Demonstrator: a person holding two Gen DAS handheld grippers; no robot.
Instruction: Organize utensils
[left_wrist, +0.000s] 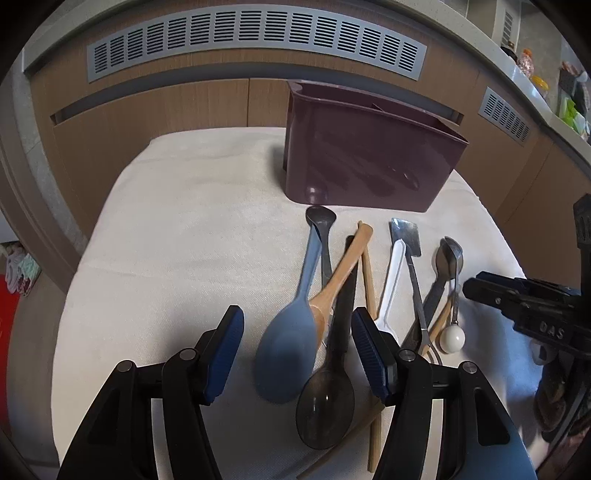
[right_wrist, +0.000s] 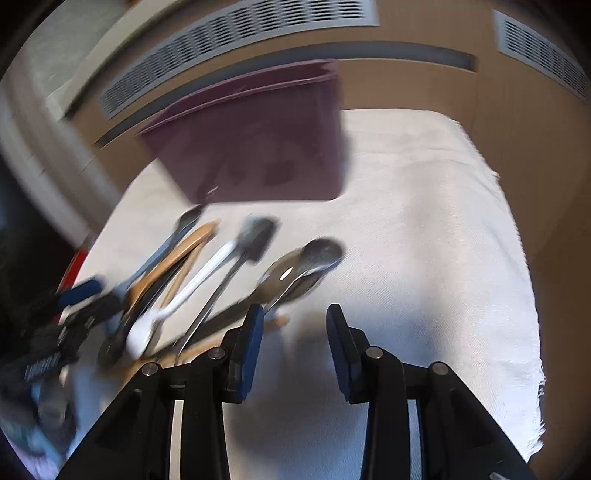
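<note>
A dark purple utensil holder (left_wrist: 365, 162) stands on a white cloth (left_wrist: 184, 229); it also shows blurred in the right wrist view (right_wrist: 266, 147). Several utensils lie in front of it: a blue spoon (left_wrist: 291, 339), a wooden spoon (left_wrist: 340, 277), a smoky clear spoon (left_wrist: 327, 406), a white plastic spoon (left_wrist: 391, 280), a metal spatula (left_wrist: 408, 236) and metal spoons (left_wrist: 448, 258). My left gripper (left_wrist: 297, 349) is open, its jaws either side of the blue and smoky spoons. My right gripper (right_wrist: 295, 343) is open and empty over bare cloth, just right of the metal spoons (right_wrist: 306, 266).
Wooden cabinet fronts with grey vents (left_wrist: 255, 40) run behind the table. A counter with bottles and clutter (left_wrist: 546, 81) is at the far right. The cloth's edge (right_wrist: 532, 332) falls away on the right. The right gripper's body (left_wrist: 532, 306) shows beside the utensils.
</note>
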